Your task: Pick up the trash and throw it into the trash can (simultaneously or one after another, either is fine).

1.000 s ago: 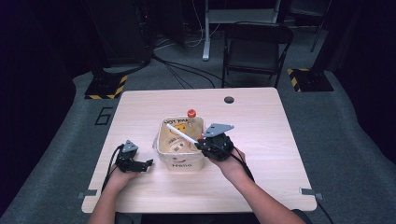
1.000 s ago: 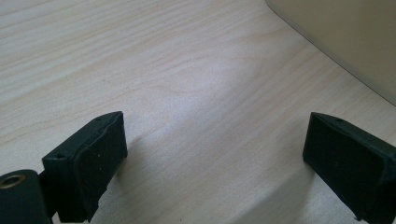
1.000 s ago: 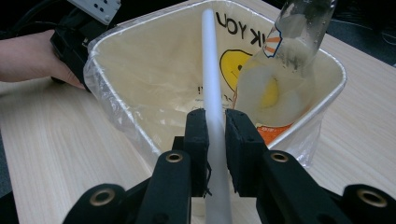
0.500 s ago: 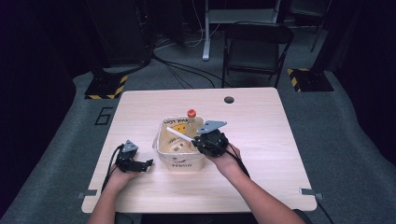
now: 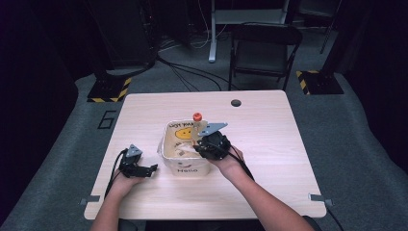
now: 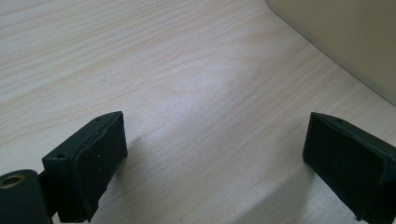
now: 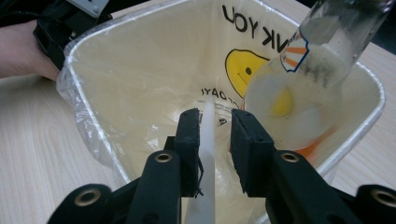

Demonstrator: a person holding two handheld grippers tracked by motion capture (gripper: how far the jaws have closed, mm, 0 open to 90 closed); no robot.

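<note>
- Right gripper [image 7: 212, 128] is grasping a white stick [image 7: 205, 154] over the lined bin [image 7: 93, 93]; bottle [image 7: 308, 84] just beside.
- Left gripper [image 6: 215, 158] is resting released on the table [image 6: 187, 70], bin beside.

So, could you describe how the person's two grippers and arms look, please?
Both grippers are black. The left gripper has two blocky, matte jaws with small screw holes and a brass-coloured fitting. The right gripper has the same jaws on arms with round metal rivets. In the high view each carries a grey three-cornered plate and trails a black cable. The forearms are bare, with no sleeves in view.
</note>
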